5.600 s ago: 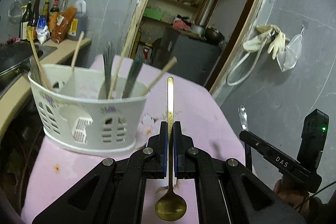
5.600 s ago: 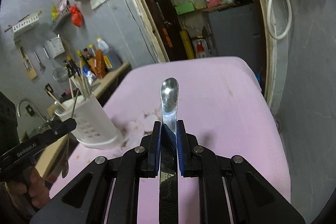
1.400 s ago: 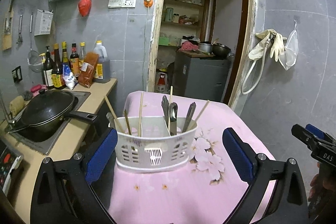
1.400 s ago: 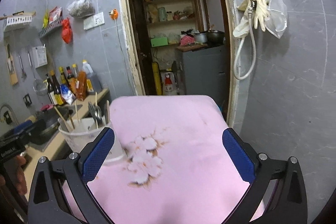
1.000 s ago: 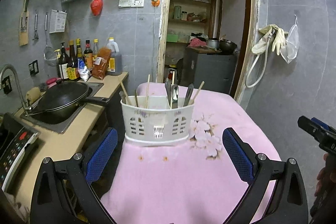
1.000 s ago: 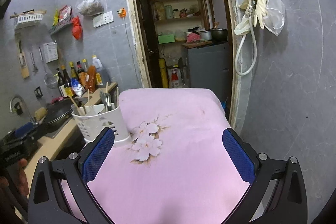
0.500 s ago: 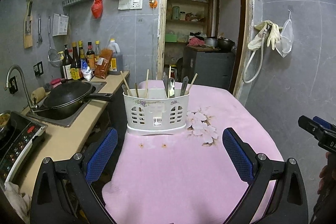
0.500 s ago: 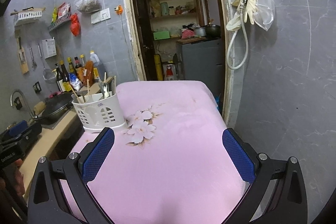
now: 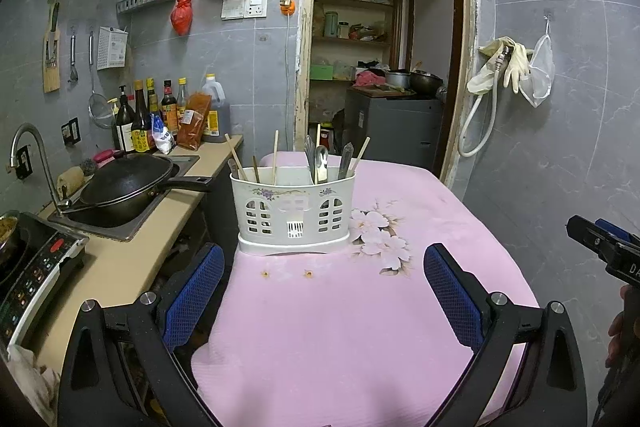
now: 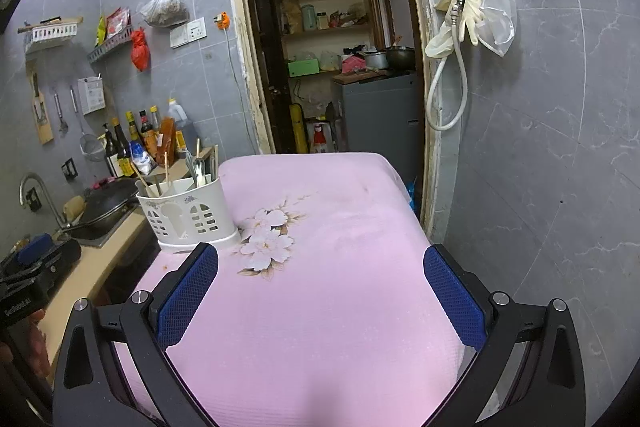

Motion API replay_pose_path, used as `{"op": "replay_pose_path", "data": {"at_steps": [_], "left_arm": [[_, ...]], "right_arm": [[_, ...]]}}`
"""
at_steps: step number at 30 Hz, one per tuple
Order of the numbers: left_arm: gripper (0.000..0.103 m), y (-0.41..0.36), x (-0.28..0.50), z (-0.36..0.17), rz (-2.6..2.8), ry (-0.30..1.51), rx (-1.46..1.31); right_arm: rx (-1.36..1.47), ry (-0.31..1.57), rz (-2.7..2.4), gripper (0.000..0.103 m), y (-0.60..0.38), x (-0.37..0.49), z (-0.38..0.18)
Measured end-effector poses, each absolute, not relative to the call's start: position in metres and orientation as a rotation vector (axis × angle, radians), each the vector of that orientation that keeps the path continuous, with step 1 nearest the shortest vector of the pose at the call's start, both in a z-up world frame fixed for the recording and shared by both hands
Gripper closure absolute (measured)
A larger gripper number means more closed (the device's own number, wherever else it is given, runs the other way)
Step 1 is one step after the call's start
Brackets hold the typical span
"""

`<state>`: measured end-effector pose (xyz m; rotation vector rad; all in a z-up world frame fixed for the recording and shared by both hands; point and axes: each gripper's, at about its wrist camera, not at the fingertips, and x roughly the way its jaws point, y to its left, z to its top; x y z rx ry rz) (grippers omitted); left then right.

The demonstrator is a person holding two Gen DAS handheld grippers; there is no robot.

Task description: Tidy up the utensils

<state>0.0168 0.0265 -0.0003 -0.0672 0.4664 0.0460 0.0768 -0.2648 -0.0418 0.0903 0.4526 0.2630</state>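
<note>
Jaws: both sets spread wide, nothing between them. Left gripper (image 9: pixel 324 283) and right gripper (image 10: pixel 320 283) both hover above the near part of the pink tablecloth (image 9: pixel 360 327), blue pads facing inward.

Utensil caddy (image 9: pixel 294 213): white plastic, arched cut-outs on the front wall, small floral print under the rim, upright toward the table's far left part, just beside the flower print (image 9: pixel 380 239) on the cloth. It is divided inside; the exact number of compartments cannot be told.

- Left part of caddy: wooden chopsticks (image 9: pixel 275 157), several, leaning at different angles, tips up.
- Right part of caddy: metal spoons (image 9: pixel 321 163) and other metal handles, standing close together, with one more chopstick slanting out at the right edge.

Counter (image 9: pixel 120 263) to the left of the table:
- Sink holding a black wok (image 9: pixel 128 187), handle pointing toward the table.
- Faucet (image 9: pixel 32 155) arching over the sink.
- Row of sauce bottles (image 9: pixel 152 115) and an oil jug against the wall.
- Induction cooker (image 9: pixel 36 267) at the near end.

Wall racks above hold packets and hanging tools. Rubber gloves (image 9: pixel 500 67) and a mesh bag hang on the right wall.
</note>
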Motion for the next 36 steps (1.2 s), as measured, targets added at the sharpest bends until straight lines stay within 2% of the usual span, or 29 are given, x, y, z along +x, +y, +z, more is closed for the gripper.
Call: {"op": "replay_pose_path", "data": {"at_steps": [36], "left_arm": [[0.005,0.0301,0.0185,-0.001,0.056,0.474,-0.08]], "right_arm": [[0.088,0.46,0.265,0.0,-0.2632,0.0755,-0.0423]]}}
